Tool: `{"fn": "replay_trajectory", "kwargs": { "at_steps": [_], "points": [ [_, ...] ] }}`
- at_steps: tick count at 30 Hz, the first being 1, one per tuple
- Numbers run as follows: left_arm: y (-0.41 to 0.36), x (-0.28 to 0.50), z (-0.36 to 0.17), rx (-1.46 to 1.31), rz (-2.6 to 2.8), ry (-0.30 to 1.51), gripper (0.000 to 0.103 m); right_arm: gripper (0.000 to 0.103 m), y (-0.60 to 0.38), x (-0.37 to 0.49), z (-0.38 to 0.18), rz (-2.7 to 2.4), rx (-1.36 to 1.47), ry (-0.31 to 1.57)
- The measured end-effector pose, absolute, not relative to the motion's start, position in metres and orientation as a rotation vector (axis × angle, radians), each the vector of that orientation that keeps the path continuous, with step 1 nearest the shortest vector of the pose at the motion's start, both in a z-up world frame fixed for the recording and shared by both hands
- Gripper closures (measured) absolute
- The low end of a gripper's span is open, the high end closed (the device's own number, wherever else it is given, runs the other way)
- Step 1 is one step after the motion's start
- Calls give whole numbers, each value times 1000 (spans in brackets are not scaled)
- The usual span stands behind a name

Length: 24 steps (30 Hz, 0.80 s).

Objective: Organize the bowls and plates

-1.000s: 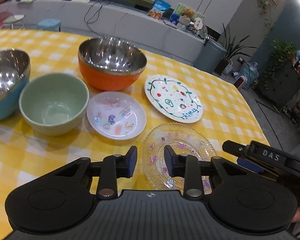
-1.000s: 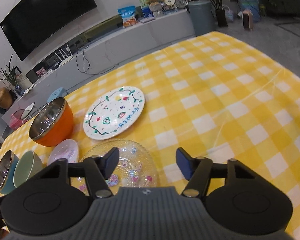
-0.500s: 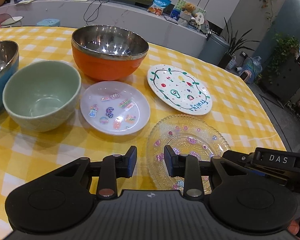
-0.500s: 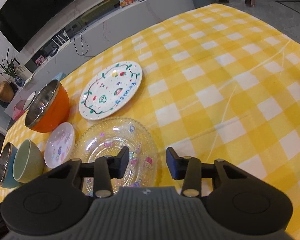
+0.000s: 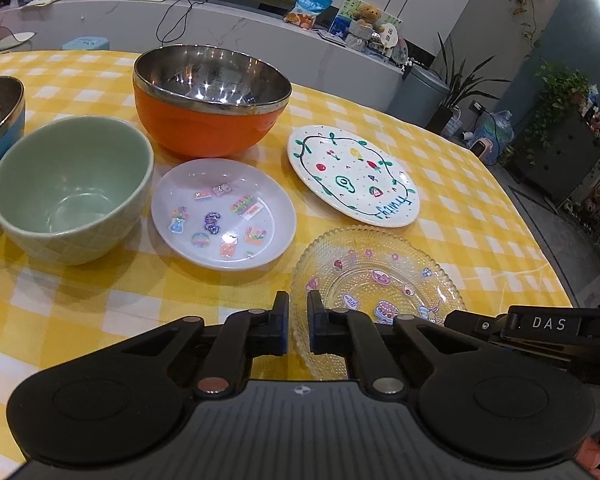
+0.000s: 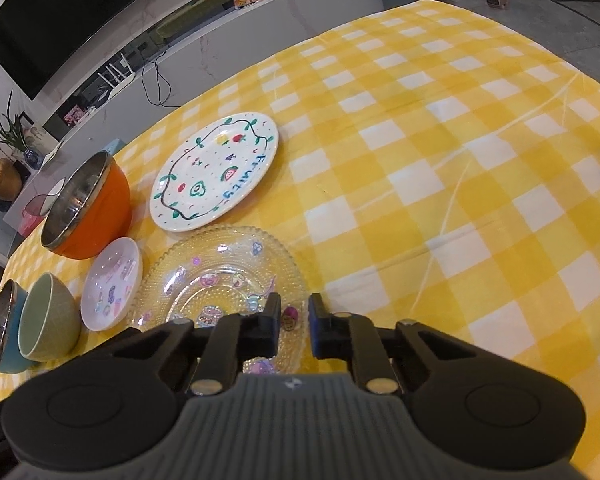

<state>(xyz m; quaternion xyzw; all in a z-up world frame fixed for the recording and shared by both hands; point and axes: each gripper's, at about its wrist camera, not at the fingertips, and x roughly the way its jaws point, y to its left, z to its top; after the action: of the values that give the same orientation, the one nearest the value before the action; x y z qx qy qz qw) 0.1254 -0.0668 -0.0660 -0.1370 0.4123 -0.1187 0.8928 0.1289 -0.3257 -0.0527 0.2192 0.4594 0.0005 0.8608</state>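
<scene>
Yellow and white checks cover the worktop (image 6: 440, 152). A clear glass plate (image 5: 380, 276) with little stickers sits near the worktop's near edge. The left gripper (image 5: 298, 328) has pinched the left rim of this plate, with its jaws almost together. The right gripper (image 6: 294, 328) is at the right rim of the same plate, and its jaws are closing with the rim between them. Just behind the glass plate lies a white plate (image 5: 352, 176) painted with fruit. A small white dish (image 5: 223, 214) is just left of the glass plate. A green bowl (image 5: 72, 188) and an orange bowl (image 5: 210, 100) stand further left, and a blue bowl (image 6: 2, 328) is by the left edge.
</scene>
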Motion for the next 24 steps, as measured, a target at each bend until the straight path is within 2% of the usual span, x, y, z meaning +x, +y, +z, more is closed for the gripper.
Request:
{"fn": "replay_trajectory", "kwargs": {
  "at_steps": [14,24],
  "points": [
    [-48,102,-31,-232,-168,843,95,94,-314,108,-40,107,533,965],
    [5,58,-3,-285,-50,849,95,94,-270,76,-28,285,534,977]
  ]
}}
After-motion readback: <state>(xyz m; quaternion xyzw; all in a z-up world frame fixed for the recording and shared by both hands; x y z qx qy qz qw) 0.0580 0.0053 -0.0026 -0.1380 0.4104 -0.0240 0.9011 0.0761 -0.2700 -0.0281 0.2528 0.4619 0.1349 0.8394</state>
